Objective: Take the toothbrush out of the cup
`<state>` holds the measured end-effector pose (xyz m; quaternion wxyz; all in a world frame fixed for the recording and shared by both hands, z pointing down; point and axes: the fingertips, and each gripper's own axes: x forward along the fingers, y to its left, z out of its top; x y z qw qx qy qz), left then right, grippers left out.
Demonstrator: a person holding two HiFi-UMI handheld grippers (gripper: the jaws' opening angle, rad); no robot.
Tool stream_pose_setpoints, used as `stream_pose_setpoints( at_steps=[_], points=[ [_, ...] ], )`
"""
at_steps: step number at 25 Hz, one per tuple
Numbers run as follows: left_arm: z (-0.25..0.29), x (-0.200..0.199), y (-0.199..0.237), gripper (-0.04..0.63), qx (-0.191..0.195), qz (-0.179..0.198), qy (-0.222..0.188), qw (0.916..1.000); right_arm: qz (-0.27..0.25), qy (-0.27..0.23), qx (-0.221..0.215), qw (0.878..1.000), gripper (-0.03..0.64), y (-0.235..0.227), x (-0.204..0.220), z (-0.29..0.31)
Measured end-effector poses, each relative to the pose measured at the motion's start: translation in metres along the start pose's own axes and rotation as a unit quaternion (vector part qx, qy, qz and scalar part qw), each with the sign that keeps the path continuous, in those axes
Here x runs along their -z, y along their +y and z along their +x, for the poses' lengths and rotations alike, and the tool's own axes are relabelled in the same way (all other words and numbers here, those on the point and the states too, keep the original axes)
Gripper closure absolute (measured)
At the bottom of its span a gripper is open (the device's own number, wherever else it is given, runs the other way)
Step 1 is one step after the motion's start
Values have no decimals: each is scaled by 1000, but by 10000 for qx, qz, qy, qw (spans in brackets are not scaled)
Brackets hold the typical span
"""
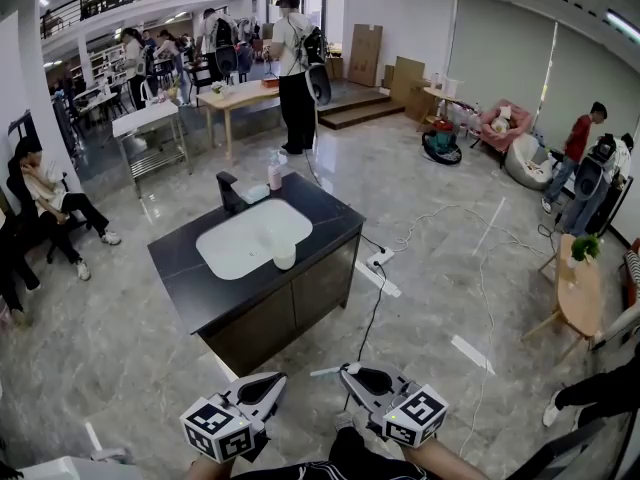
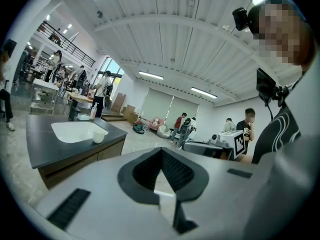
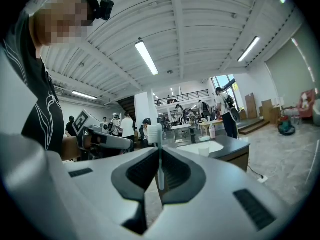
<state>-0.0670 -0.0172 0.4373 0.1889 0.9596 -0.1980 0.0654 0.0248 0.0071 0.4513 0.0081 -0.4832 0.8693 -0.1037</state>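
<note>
My right gripper is shut on a white toothbrush. Its bristle head stands above the jaws in the right gripper view and sticks out to the left in the head view. My left gripper is beside it, jaws together with nothing between them. Both are low at the front, well short of the sink unit. The white cup stands on the dark counter at the near edge of the white basin, apart from both grippers.
A black faucet and a soap bottle stand at the counter's far side. A power strip and cables lie on the floor right of the unit. A wooden table is at the right. People sit and stand around the room.
</note>
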Motion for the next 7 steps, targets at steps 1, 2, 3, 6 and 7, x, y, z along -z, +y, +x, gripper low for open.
stream_pose_setpoints(
  at_steps=[1, 2, 3, 6, 7],
  points=[
    [0, -1, -1, 592, 2, -14, -7, 10000, 2, -7, 8, 10000, 594, -1, -1, 0],
    [1, 0, 0, 592, 4, 2, 12, 10000, 15, -17, 14, 10000, 593, -1, -2, -1],
    [0, 3, 1, 592, 7, 43, 51, 10000, 29, -25, 19, 10000, 593, -2, -2, -1],
    [0, 11, 6, 592, 10, 152, 160, 9998, 37, -37, 34, 10000, 593, -4, -2, 0],
    [0, 13, 7, 592, 10, 173, 185, 9997, 37, -41, 40, 10000, 592, -5, -2, 1]
  ],
)
